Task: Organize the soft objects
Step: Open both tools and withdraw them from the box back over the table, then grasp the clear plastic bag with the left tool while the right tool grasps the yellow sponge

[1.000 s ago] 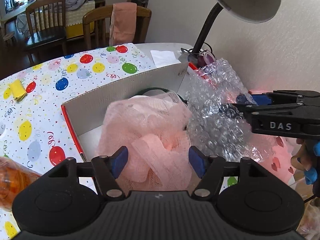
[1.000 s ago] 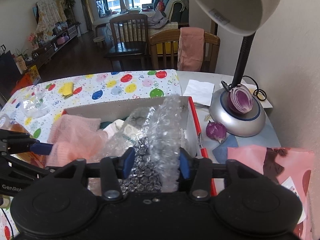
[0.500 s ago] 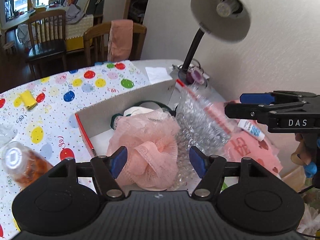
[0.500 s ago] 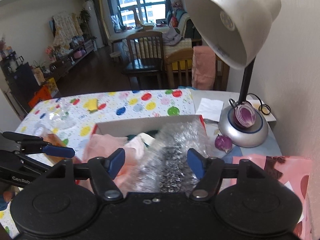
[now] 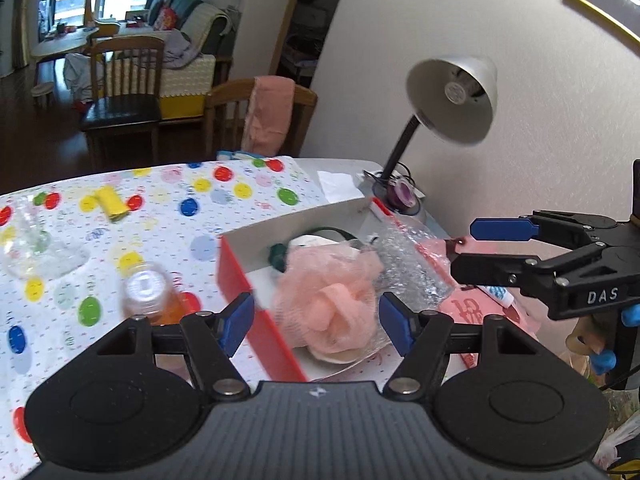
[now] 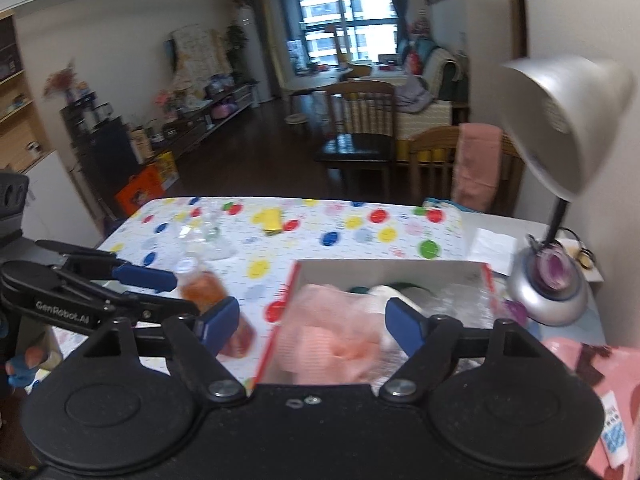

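Both my left gripper (image 5: 316, 318) and right gripper (image 6: 312, 324), lettered "DAS", gape wide, holding nothing. Just beyond, the red-edged box (image 5: 256, 312) holds the pink mesh pouf (image 5: 330, 300), with bubble wrap (image 5: 408, 264) at its right.

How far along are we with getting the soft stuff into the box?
Done: the pink mesh pouf and bubble wrap lie in the red-edged box. In hand: nothing; the left gripper and right gripper are both open, above the box. Left: possibly the yellow item on the tablecloth, if it is soft.
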`<state>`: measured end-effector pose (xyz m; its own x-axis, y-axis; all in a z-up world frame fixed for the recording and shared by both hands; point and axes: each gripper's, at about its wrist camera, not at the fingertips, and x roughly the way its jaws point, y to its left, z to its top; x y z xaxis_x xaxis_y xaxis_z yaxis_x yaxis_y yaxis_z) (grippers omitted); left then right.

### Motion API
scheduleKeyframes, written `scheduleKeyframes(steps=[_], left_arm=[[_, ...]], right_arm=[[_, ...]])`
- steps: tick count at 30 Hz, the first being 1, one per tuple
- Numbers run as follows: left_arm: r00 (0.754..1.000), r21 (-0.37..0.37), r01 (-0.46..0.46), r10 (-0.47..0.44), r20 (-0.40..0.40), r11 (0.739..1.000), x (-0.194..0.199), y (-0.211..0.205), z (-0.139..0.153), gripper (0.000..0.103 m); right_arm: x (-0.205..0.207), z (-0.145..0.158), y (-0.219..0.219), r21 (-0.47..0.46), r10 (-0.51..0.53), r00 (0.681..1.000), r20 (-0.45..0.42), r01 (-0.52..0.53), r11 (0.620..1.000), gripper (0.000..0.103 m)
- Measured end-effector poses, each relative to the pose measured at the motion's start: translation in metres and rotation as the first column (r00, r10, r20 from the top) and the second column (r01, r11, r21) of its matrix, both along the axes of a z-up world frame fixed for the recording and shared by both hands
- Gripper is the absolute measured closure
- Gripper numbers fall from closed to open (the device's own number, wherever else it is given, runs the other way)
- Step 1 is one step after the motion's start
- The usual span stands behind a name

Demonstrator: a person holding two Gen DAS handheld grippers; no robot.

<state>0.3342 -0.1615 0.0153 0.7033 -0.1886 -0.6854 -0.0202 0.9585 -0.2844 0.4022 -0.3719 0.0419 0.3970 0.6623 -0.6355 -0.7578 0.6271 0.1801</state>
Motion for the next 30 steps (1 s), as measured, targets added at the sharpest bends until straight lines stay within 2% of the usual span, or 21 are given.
scheduleKeyframes(steps=[3,7,10,17,20,24,30], left_arm=[[1.000,-0.001,-0.022,0.022,0.008,1.000,-0.014,0.018,0.004,0.026],[0.998,-0.005,-0.056,0.056,0.023,0.998,-0.034,0.047,0.007,0.025],[0.997,-0.013,-0.072,0.073,0.029,0.997,-0.046,0.076,0.006,0.020],[0.994,-0.025,-0.109,0.109,0.010,0.994,-0.065,0.154,-0.001,0.017],[0.993,-0.012,-0.120,0.120,-0.011,0.993,-0.070,0.186,-0.006,0.016],[0.990,-0.005,-0.134,0.133,-0.043,0.991,-0.069,0.229,-0.016,0.003],[0.989,0.009,-0.136,0.136,-0.055,0.991,-0.059,0.283,-0.030,0.002]], right_arm=[[-0.012,0.005,0.024,-0.001,0.041,0.999,-0.003,-0.041,0.999,0.019],[-0.025,0.010,0.060,-0.016,0.083,0.997,-0.007,-0.083,0.996,0.016],[-0.032,0.013,0.090,-0.031,0.096,0.995,-0.012,-0.096,0.995,0.013],[-0.040,0.010,0.168,-0.048,0.116,0.991,-0.066,-0.119,0.992,0.007],[-0.039,0.005,0.201,-0.055,0.111,0.989,-0.098,-0.117,0.992,0.005],[-0.032,-0.004,0.245,-0.068,0.097,0.985,-0.143,-0.107,0.992,0.002],[-0.010,-0.022,0.299,-0.103,0.041,0.982,-0.182,-0.061,0.993,0.001]])
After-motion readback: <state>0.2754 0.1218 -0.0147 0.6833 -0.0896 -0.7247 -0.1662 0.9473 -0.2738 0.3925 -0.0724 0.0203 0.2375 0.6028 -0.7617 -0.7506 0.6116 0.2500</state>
